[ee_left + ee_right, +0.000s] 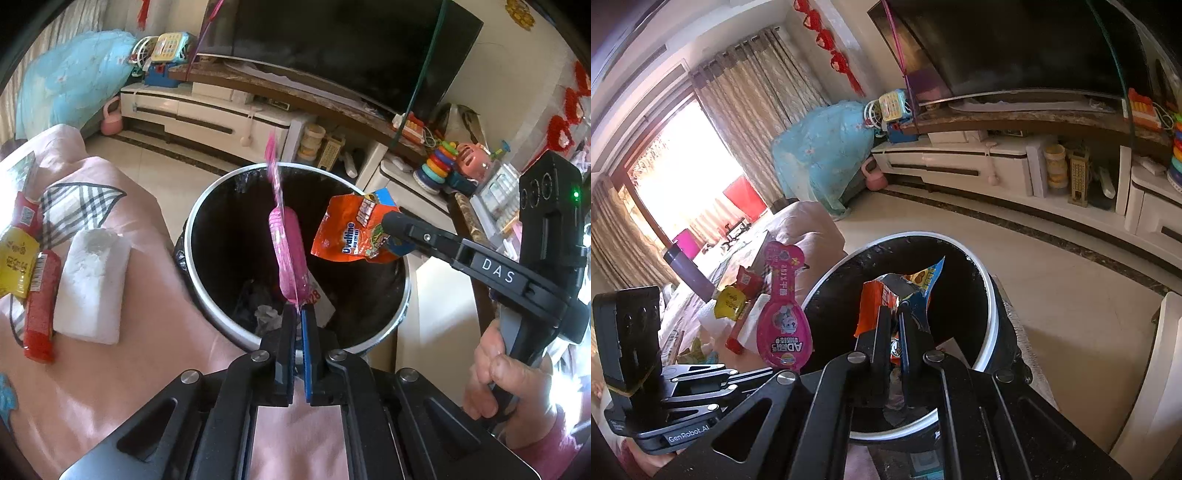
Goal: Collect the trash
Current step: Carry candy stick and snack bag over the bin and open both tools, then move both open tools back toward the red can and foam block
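Note:
A round trash bin (207,206) with a white rim and black liner stands beside the pink-covered table; it also shows in the right wrist view (991,306). My left gripper (298,314) is shut on a pink spoon-shaped snack pack (290,254), held upright over the bin's near side; the pack shows from the side in the right wrist view (783,332). My right gripper (897,314) is shut on an orange Ovaltine wrapper (347,232) over the bin's right part; the wrapper also shows in the right wrist view (873,299). Some trash lies in the bin's bottom.
On the pink table cloth (122,369) to the left lie a white foam block (92,284), a red snack stick (40,306) and a yellow packet (14,262). A TV stand (207,110) with toys runs along the far wall. A white cabinet (436,295) stands right of the bin.

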Motion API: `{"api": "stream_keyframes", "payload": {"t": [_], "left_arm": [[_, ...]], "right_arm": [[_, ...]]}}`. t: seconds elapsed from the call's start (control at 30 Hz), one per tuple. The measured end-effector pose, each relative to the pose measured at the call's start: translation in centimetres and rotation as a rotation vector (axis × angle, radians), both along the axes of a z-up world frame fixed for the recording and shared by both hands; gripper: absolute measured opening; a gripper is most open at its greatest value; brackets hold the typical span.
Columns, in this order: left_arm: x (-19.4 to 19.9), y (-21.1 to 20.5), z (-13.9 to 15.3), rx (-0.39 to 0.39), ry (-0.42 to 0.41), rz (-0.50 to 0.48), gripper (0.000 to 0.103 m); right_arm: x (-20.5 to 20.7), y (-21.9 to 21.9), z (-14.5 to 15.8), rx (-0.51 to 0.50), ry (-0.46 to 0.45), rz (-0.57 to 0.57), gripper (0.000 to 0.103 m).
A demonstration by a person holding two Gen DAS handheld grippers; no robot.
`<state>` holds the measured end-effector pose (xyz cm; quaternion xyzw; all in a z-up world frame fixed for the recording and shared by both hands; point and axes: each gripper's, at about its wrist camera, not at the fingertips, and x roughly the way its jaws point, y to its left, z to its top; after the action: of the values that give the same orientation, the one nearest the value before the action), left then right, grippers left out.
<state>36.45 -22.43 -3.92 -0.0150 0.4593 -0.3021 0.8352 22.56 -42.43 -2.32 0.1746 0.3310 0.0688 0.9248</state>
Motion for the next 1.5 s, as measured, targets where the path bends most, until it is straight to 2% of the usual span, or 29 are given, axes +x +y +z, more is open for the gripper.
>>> {"api": "stream_keyframes", "payload": {"t": [0.03, 0.13, 0.17, 0.23, 0.27, 0.3, 0.43, 0.5, 0.67, 1.03, 1.5], "left_arm": [[0.1, -0.2, -0.1, 0.004, 0.000, 0.004, 0.007], [-0.2, -0.3, 0.1, 0.002, -0.015, 0.021, 0.032], [-0.4, -0.2, 0.2, 0.002, -0.024, 0.026, 0.036], [-0.9, 0.1, 0.4, -0.001, -0.035, 0.037, 0.041], [-1.2, 0.5, 0.4, -0.006, -0.040, 0.043, 0.046], [-1.5, 0.8, 0.5, -0.010, -0.046, 0.051, 0.047], [-3.3, 2.8, 0.4, -0.020, -0.065, 0.091, 0.055], [-4.2, 3.8, 0.3, -0.026, -0.068, 0.111, 0.057], [-6.8, 6.8, -0.1, -0.036, -0.060, 0.166, 0.059], [-12.3, 13.6, 0.2, -0.052, -0.056, 0.301, 0.061], [-13.9, 19.4, 1.0, -0.057, -0.055, 0.391, 0.061]], "right_arm": [[0.0, 0.0, -0.1, -0.001, 0.002, 0.001, 0.006], [0.3, 0.0, -0.1, 0.003, 0.001, 0.006, 0.010], [0.2, 0.0, -0.2, 0.006, 0.002, 0.007, 0.015], [0.2, -0.2, -0.1, 0.011, 0.000, 0.003, 0.030], [0.2, -0.2, -0.1, 0.014, -0.003, 0.002, 0.043], [-0.1, -0.2, 0.0, 0.018, -0.010, 0.000, 0.052], [-0.7, 0.0, 0.5, 0.026, -0.029, -0.002, 0.063], [-1.1, 0.3, 0.7, 0.031, -0.044, 0.000, 0.076], [-2.2, 1.9, 1.1, 0.041, -0.064, 0.014, 0.086], [-3.9, 7.9, 0.4, 0.070, -0.055, 0.098, 0.089], [-3.6, 13.8, -1.9, 0.068, 0.009, 0.184, 0.090]]}}
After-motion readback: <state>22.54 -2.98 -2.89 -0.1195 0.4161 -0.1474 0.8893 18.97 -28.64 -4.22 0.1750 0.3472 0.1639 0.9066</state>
